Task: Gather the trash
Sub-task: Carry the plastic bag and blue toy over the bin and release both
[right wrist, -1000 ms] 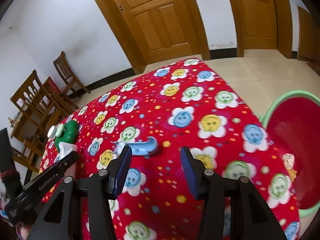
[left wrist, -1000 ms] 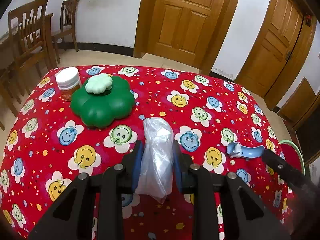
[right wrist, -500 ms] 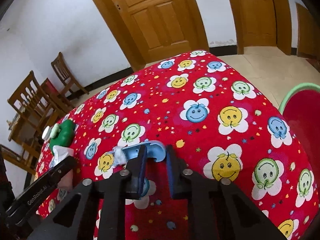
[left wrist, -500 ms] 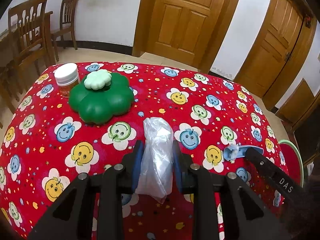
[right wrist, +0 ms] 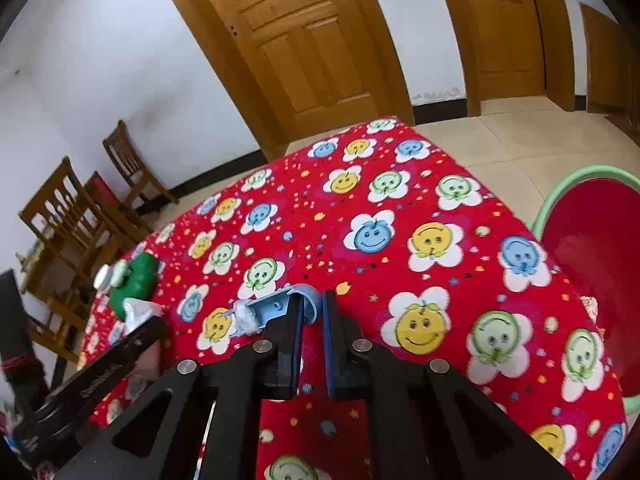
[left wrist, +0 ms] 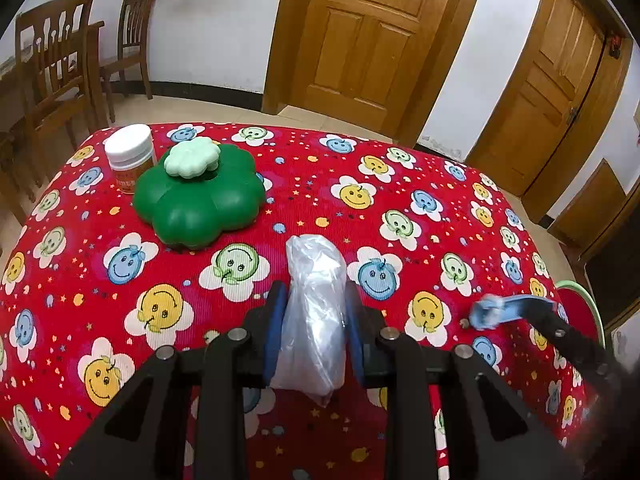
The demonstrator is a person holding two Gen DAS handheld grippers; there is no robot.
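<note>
We see 1 table (left wrist: 360,152) under a red cloth with smiley flowers, 2 wooden doors (left wrist: 360,36) behind it and 2 chairs (left wrist: 56,60) past its far left corner. 1 red bin (right wrist: 592,248) with a green rim stands on the floor just off the table's right edge. Near the far left corner sit 1 green flower-shaped box (left wrist: 200,200) and, touching it behind, 1 white-capped jar (left wrist: 129,156). Our left claw (left wrist: 314,320) tilts down over the near edge, pinching 1 clear plastic bag (left wrist: 316,300) between its blue pads. Our right claw (right wrist: 312,312), also tilted down near the right edge, is pressed together on 1 small blue plastic piece (right wrist: 276,306) with a white wad at its end.
</note>
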